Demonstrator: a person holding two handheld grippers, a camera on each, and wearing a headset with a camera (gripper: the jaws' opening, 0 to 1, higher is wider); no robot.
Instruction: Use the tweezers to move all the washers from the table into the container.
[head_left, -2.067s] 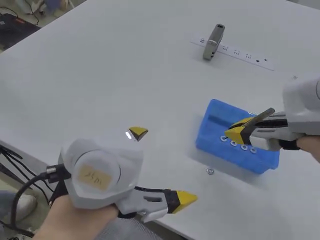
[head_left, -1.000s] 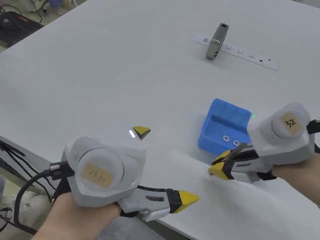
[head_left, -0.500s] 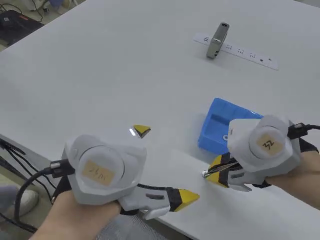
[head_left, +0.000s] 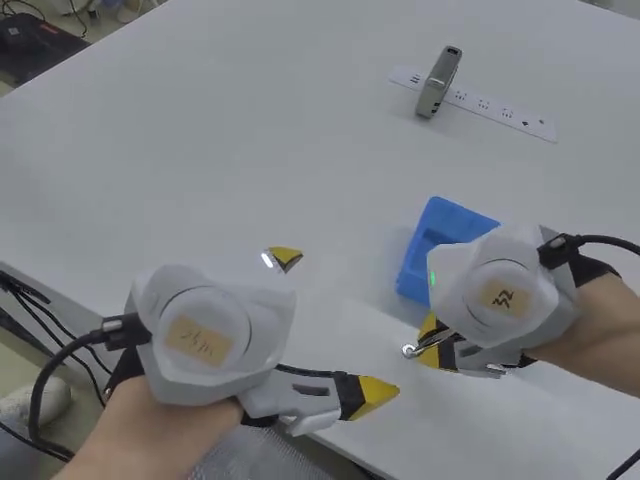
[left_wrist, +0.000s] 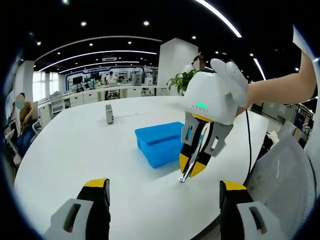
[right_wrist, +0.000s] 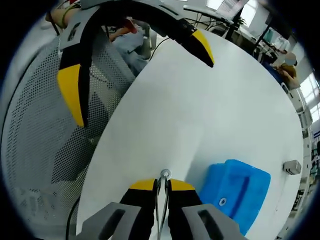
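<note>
Right hand-held gripper (head_left: 432, 342), sticker (head_left: 503, 297) unreadable, clamps tweezers (right_wrist: 161, 199); left hand-held gripper (left_wrist: 164, 187) gapes wide.

Smooth, matt white on the table (head_left: 200, 120). Blue plastic with a dull sheen for the container (head_left: 440, 235). Glossy metal on tweezers (left_wrist: 186, 172) and washer (right_wrist: 164, 174).

The right tool (head_left: 430, 345) clamps the thin metal tweezers (head_left: 418, 347). A small metal ring washer (head_left: 408, 351) sits at the tweezers' tips, on the white counter (head_left: 200, 150). The blue rectangular plastic container (head_left: 440, 235) stands just behind the right tool, with another washer (right_wrist: 223, 201) inside it. The left tool (head_left: 330, 326) is to the left of the right tool, over the counter's near edge. A white power strip (head_left: 500, 108) lies well beyond the container.
</note>
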